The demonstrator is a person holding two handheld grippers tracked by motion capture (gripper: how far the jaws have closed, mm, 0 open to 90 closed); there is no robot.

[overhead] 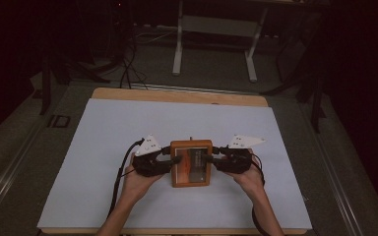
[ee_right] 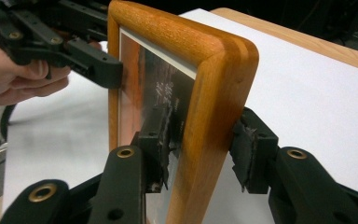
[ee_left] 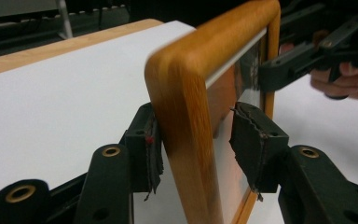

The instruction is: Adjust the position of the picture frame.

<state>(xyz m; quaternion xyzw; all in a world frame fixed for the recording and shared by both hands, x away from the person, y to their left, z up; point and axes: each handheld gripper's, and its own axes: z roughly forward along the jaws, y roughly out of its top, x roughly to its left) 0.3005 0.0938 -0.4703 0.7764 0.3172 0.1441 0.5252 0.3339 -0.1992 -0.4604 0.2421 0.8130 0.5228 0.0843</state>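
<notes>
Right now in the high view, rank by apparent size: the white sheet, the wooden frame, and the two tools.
1. White sheet
2. Wooden frame
3. Left tool and right tool, which look about equal, so no ranking between them.

Rounded-corner orange-brown wooden picture frame: smooth, satin-varnished wood with visible grain; glossy reflective glass pane with thin white inner edge. Left black two-jaw gripper and right black two-jaw gripper: matt black plastic arms, brass-coloured metal rivets, rough frayed black pads. White matt sheet: smooth, paper-like, laid over pale wooden tabletop of smooth, dull finish
</notes>
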